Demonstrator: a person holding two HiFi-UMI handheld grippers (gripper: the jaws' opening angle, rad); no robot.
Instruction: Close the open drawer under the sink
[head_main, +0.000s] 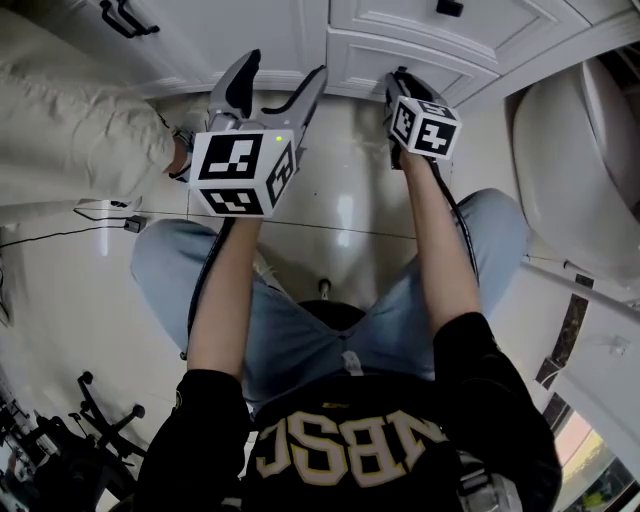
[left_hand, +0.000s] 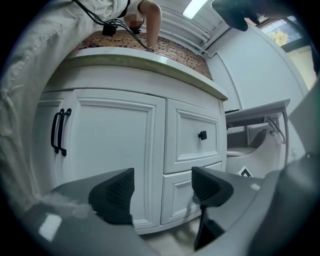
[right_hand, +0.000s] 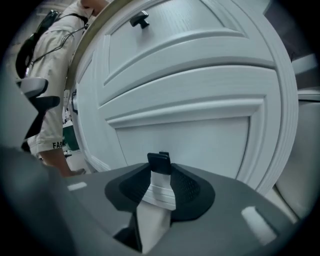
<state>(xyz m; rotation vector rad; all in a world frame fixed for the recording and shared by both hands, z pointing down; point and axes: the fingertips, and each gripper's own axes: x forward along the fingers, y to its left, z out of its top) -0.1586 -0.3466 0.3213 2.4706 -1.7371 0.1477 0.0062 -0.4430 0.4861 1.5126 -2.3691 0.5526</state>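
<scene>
Holding the knob (right_hand: 159, 159) of the drawer (right_hand: 200, 145), our right hand-held gripper (right_hand: 159, 169) stands narrow, its tips pinched on that small black knob. The drawer lies straight ahead of it, its white front running crosswise to the jaws, and it looks to stand a little proud of the cabinet (left_hand: 110, 145). We judge that a straight push forward will seat it. Our left hand-held gripper (left_hand: 162, 189) hangs wide and empty, left of the right one, touching nothing.

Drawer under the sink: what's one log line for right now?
left gripper: fingers open, empty | right gripper: fingers shut, empty, pointed at lower drawer | contact: cannot tell
</scene>
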